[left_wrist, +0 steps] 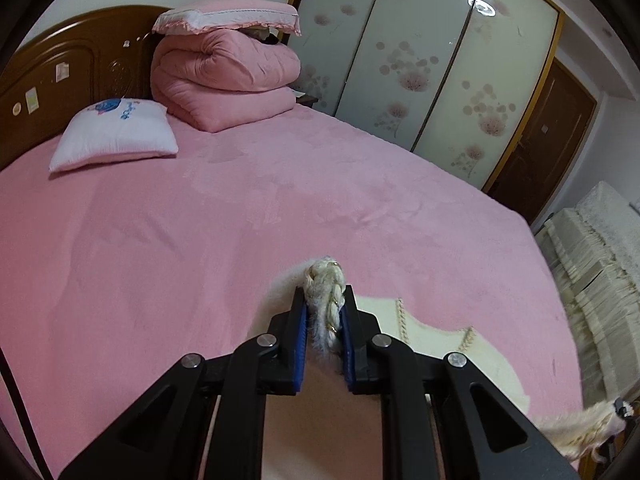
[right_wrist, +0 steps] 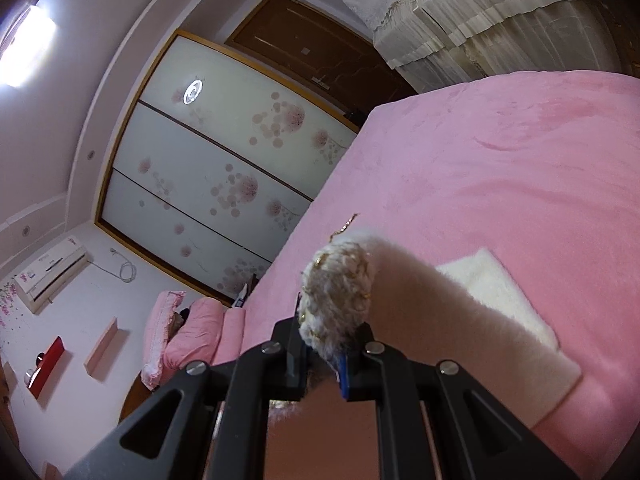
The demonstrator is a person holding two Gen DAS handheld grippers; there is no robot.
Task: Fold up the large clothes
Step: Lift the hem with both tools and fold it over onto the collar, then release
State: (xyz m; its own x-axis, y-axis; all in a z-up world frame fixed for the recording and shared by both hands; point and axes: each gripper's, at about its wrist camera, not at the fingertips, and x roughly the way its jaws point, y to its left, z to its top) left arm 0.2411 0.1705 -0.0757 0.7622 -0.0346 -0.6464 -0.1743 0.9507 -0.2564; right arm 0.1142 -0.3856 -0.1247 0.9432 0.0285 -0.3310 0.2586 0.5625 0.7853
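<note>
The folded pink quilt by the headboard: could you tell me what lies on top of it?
A pink pillow with a frilled edge lies on the folded quilt. Something dark shows under the pillow; it cannot be identified.

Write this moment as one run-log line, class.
left gripper: shut on cream garment | right gripper: shut on cream garment | surface: pink bed

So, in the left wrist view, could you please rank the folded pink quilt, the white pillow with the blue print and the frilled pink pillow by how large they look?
1. Folded pink quilt, clearly largest.
2. White pillow with the blue print.
3. Frilled pink pillow atop the quilt; it lies farther away, so these two may really be alike.
</note>
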